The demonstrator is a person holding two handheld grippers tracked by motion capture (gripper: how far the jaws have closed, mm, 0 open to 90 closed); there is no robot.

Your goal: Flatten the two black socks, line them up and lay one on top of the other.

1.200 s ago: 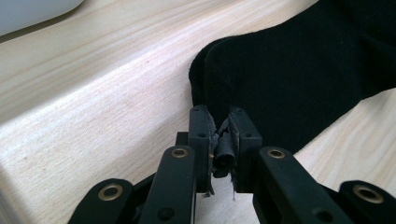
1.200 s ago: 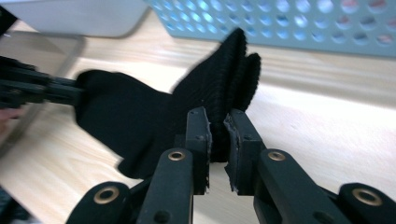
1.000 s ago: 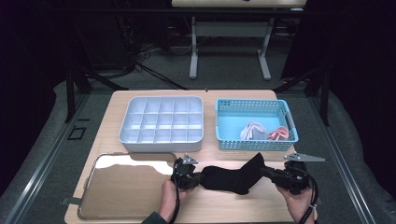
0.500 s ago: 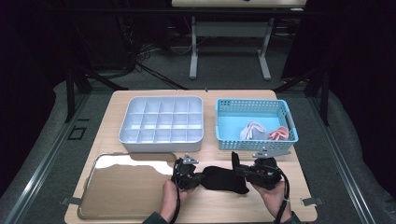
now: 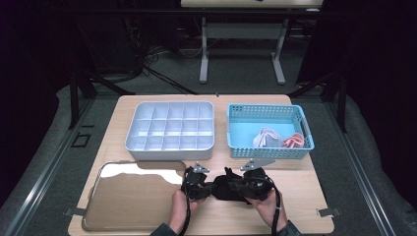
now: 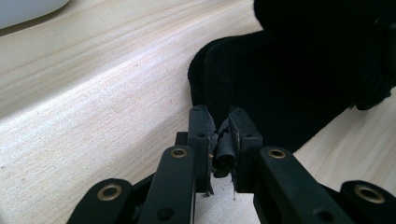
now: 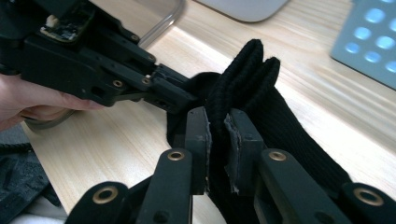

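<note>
From the high view, the black sock (image 5: pixel 227 187) sits bunched on the wooden table (image 5: pixel 300 196) between the left gripper (image 5: pixel 202 187) and right gripper (image 5: pixel 244 187), near the front edge; its long axis runs left to right, so each hand has one end and they're close together, looks like a fold in half to me. Behind them, the white divided tray (image 5: pixel 170 132) has nothing in its compartments, and the blue basket (image 5: pixel 269 131) holds a white bundle (image 5: pixel 266 137) and a pinkish one (image 5: pixel 293 141). The mirror-like tray (image 5: pixel 133 196) sits at left. Left gripper view: jaws pinched narrow on the sock's edge (image 6: pixel 223 151). Right gripper view: jaws clamped on the ribbed cuff (image 7: pixel 243 74), with the left gripper just beyond it.
</note>
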